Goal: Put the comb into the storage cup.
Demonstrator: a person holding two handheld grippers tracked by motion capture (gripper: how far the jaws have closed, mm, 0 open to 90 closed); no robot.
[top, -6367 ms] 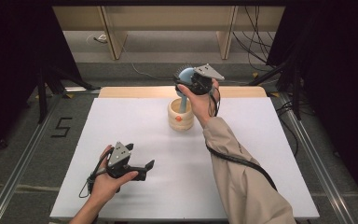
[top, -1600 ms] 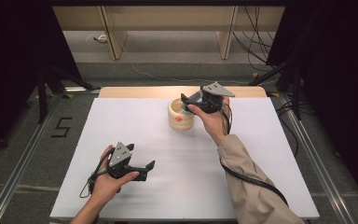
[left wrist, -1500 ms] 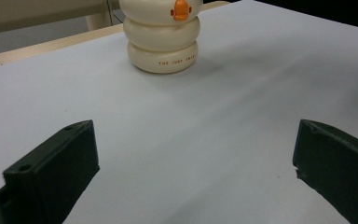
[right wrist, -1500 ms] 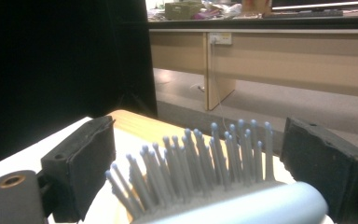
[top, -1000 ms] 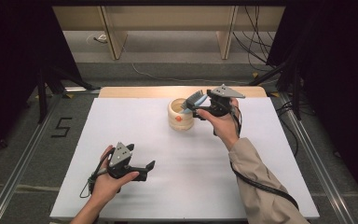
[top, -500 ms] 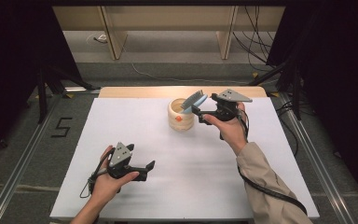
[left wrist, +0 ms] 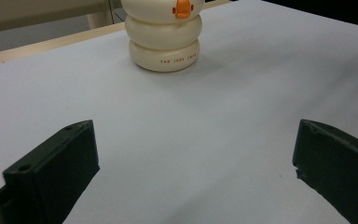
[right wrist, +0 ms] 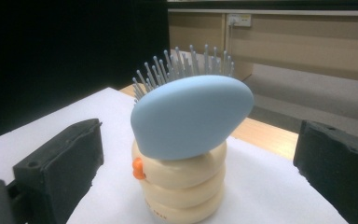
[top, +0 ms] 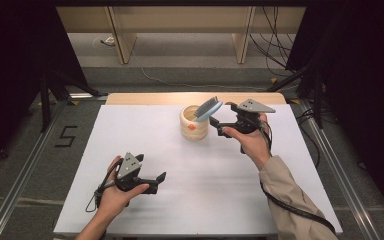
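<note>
Brush seated in holder, right tool nearest

The left tool (top: pixel 150 181) is held released at 7 o'clock on the worktop (top: pixel 280 170); the blue hairbrush (top: pixel 208 108) leans head-up in the cream holder (top: pixel 194 122) at 12, the released right tool (top: pixel 221 125) just beside it toward 3.

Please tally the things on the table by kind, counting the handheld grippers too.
Hairbrush, blue, standing in the holder: 1
Cream ringed holder with orange knob: 1
Grippers, left and right, both with fingers open: 2
Total: 4
</note>
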